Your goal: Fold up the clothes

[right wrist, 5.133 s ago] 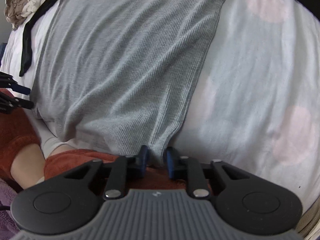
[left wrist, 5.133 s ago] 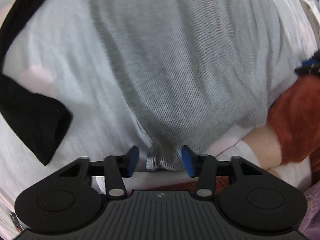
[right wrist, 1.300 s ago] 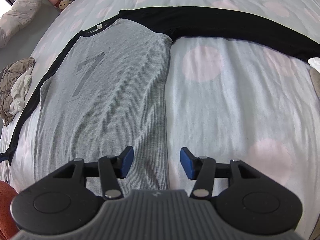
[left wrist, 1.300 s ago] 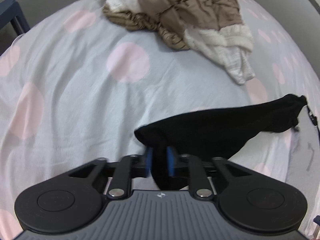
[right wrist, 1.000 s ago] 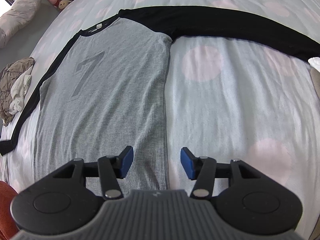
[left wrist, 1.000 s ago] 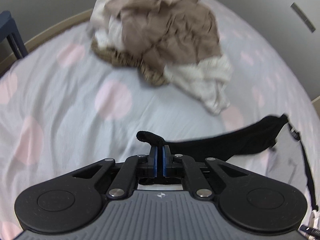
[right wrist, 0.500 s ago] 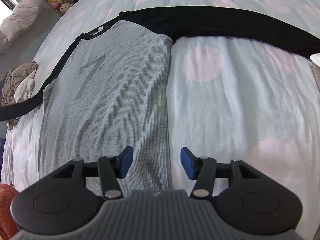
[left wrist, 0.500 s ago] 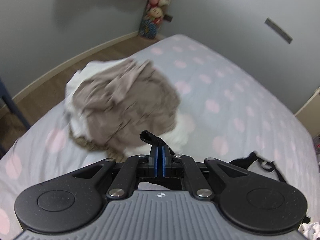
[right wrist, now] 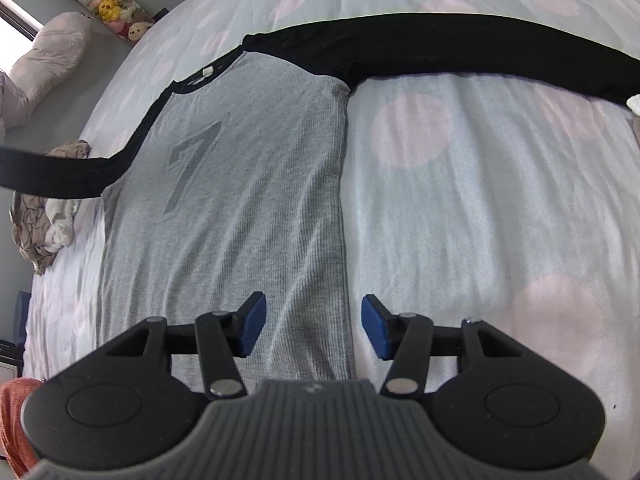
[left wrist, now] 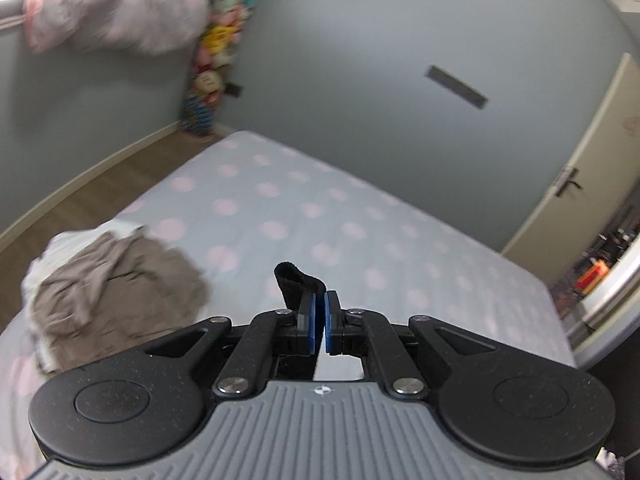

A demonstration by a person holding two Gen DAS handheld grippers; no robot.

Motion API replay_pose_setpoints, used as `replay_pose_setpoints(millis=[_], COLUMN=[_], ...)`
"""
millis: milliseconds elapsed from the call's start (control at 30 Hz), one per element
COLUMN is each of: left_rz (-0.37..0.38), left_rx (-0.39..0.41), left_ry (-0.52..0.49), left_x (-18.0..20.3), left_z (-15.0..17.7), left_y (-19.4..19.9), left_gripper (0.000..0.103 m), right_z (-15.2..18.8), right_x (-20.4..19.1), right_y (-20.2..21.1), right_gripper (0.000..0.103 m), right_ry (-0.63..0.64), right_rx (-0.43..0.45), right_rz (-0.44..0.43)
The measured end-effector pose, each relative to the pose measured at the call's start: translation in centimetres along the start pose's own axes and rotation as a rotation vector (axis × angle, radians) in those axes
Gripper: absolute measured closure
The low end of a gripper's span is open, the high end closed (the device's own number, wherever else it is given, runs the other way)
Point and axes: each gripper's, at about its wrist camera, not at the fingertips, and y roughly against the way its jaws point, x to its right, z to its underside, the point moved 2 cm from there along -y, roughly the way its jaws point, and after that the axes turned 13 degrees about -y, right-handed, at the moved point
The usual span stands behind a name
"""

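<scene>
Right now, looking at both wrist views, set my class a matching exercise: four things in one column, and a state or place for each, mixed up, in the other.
Things
1. left gripper
2. right gripper
3. right sleeve
4. brown pile

States or places
A. open, above the shirt's side edge
B. crumpled on the bed
C. shut on a black cuff
D. stretched out flat across the bed

Pairs: 1-C, 2-A, 3-D, 4-B
</scene>
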Motion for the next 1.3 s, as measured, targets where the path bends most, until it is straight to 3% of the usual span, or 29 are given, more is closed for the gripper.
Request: replay_pose_setpoints(millis=[267, 500, 900, 1133, 1300], left_rz=[0.131, 0.262, 0.411, 0.469, 0.491], left_rx=[-0.036, -0.148, -0.403, -0.505, -0.505], left_ry=[-0.149, -0.208, -0.242, -0.26, -0.298], left_x=[11.5, 19.8, 26.5, 28.6, 28.3], left_z=[-2.1, 1.8, 11.9, 15.8, 16.9], left_y=[-3.9, -11.1, -25.6, -30.8, -30.7], left_gripper=[0.101, 0.101, 0.101, 0.1, 0.098], right_z=[0.0, 0.0, -0.5, -1.2, -1.3], right_x=[0.3, 0.8, 1.0, 1.4, 1.4], right_y=[0.4, 1.1, 0.5, -0.3, -0.4], right_gripper=[0.047, 0.046, 0.045, 0.045, 0.045], right_ry=[-0.01, -0.036, -0.049, -0.054, -0.044], right_rx=[0.008, 0.032, 0.048, 0.082, 0.106], right_rz=[-0.019, -0.062, -0.069, -0.042, -0.014])
